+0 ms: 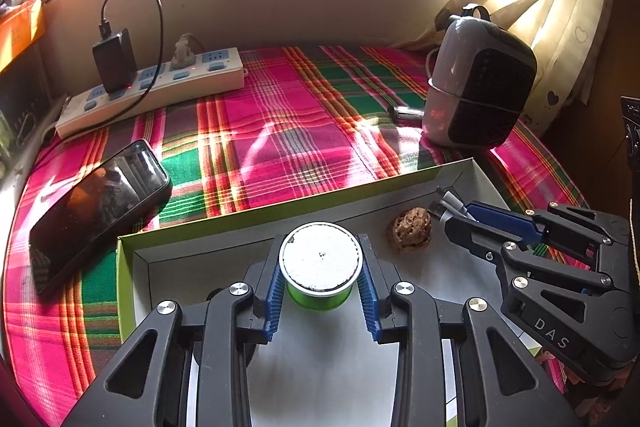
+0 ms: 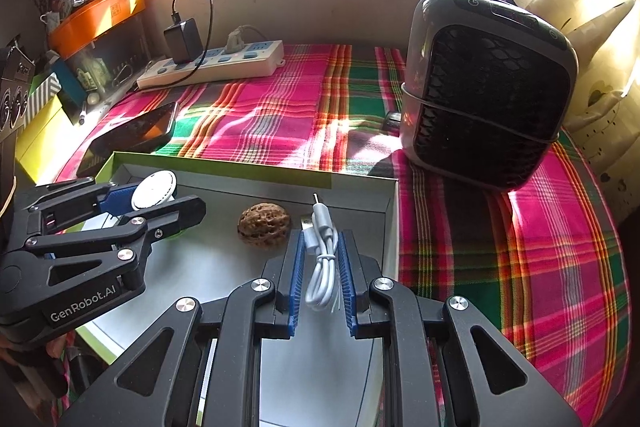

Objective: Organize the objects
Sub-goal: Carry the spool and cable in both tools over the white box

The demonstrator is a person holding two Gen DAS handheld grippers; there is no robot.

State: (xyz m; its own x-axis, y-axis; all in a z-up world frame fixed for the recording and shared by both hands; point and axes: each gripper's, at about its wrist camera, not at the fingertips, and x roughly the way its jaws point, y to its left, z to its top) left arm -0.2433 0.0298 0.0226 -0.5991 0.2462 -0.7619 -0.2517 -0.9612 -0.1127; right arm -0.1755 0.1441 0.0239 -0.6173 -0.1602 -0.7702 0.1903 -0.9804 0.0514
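The small round tin (image 1: 320, 269), green-walled with a worn white lid, sits clamped between the blue pads of the left tongs (image 1: 320, 269), held above the pale floor of the shallow green-edged box (image 1: 280, 205) near its left end; whether its base touches the floor I cannot tell. It looks light and rigid, with a smooth curved wall that could slip, so taking it across the widest part of the body just under the lid rim, as now, seems the safe hold. In the same box, toward its right end, the right tongs (image 2: 322, 259) are clenched on a coiled white cable (image 2: 320, 259), its plug ends poking forward past the fingertips. The cable is soft and springy and would likely uncoil if released carelessly; a hold on the bundled middle keeps the loops together. Between the two tongs, on the box floor, lies a walnut (image 2: 264, 225), touched by neither. Beyond the box's far wall, on the plaid-covered worktop (image 1: 304, 131), a phone (image 1: 100, 211) lies to the left, a power strip (image 1: 156, 87) further back, and a small heater (image 2: 486, 95) stands beyond the right corner.
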